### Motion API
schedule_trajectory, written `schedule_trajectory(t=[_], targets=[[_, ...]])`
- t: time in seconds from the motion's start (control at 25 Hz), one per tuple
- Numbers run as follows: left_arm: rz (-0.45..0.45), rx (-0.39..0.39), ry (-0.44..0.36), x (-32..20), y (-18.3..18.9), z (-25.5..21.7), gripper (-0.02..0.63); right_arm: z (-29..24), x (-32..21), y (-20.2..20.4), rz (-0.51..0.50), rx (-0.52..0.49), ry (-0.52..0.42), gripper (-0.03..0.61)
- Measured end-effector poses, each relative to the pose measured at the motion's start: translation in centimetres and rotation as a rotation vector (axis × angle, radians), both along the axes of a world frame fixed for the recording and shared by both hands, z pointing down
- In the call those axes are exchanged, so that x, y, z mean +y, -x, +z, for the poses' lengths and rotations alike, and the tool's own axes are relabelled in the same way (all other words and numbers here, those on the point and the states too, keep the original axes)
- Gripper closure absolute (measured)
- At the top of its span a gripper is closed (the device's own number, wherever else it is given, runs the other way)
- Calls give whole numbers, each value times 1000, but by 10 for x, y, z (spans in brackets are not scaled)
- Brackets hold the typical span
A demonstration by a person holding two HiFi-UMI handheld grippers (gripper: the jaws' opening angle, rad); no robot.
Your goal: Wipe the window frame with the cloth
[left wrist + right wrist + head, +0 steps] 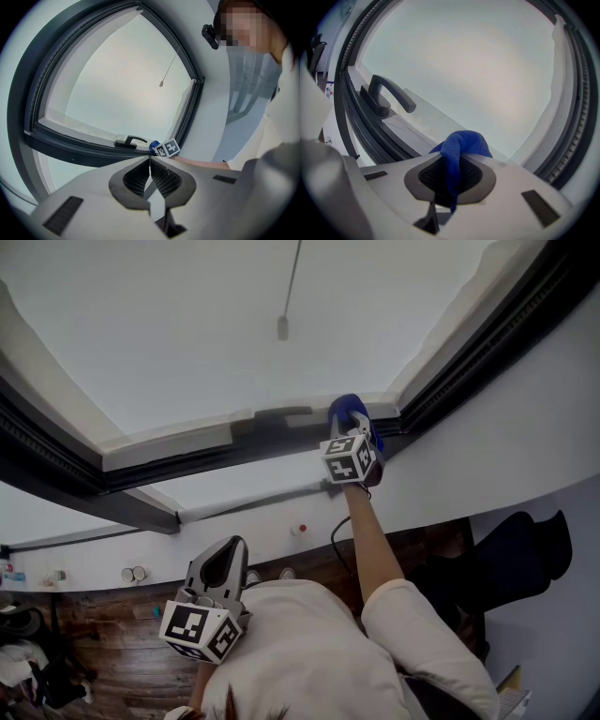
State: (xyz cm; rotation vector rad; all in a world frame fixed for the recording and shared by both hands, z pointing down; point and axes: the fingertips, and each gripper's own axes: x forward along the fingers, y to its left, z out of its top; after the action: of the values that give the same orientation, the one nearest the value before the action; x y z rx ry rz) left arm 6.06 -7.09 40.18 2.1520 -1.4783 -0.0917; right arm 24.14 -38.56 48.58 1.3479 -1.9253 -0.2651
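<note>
Pinching the cloth (461, 145) between its jaws, my right gripper (451, 164) is up at the bottom rail of the window frame (361, 126), just right of the handle (386, 96) and near the right corner. Only the right gripper view shows the grip itself: a blue knit strip runs down between the pads and bunches in a soft fold above the tips. I cannot tell whether it touches the rail. The head view adds my outstretched arm (375, 549) and my left gripper (225, 554), held low and well apart from the window. The left gripper view shows that gripper's jaws drawn together on nothing. It also takes in the whole window, with a pull cord (161, 84) hanging before the pane. I count two grippers, one cloth, one handle and one cord.
</note>
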Motion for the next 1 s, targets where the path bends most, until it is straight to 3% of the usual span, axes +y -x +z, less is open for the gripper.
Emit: schedule_trajectory(t=[0.68, 1.0], targets=[[-32, -5, -22, 11, 15, -5, 603, 1, 12, 29, -37, 20, 5, 538], [-50, -8, -27, 16, 22, -6, 603, 2, 22, 60, -84, -45, 9, 538]])
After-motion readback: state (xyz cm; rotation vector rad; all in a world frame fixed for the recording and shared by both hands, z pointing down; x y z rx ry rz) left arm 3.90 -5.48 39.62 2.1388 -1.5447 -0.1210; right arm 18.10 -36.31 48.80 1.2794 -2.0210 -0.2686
